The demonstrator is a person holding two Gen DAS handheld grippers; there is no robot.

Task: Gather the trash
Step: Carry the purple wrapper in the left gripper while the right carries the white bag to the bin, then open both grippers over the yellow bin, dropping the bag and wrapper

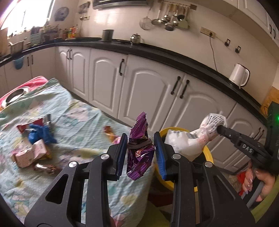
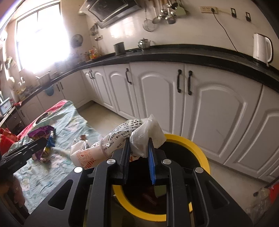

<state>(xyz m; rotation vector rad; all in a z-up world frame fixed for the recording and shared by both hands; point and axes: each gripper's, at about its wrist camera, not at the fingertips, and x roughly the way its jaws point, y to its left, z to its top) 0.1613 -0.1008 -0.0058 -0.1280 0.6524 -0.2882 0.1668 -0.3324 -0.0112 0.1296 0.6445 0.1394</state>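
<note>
Trash wrappers litter the cloth beside the yellow-rimmed bin.

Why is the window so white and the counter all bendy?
In the right wrist view, daylight pours through the window and washes out the wall around it; in the left wrist view the window glares too. Both fisheye lenses bow the black counter. The wrappers on the tablecloth look smeared in the left view.

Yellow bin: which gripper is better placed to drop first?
Right. The right gripper holds the white printed bag directly over the yellow bin. The left gripper, gripping the purple wrapper, is above the table's edge, beside the bin.
</note>
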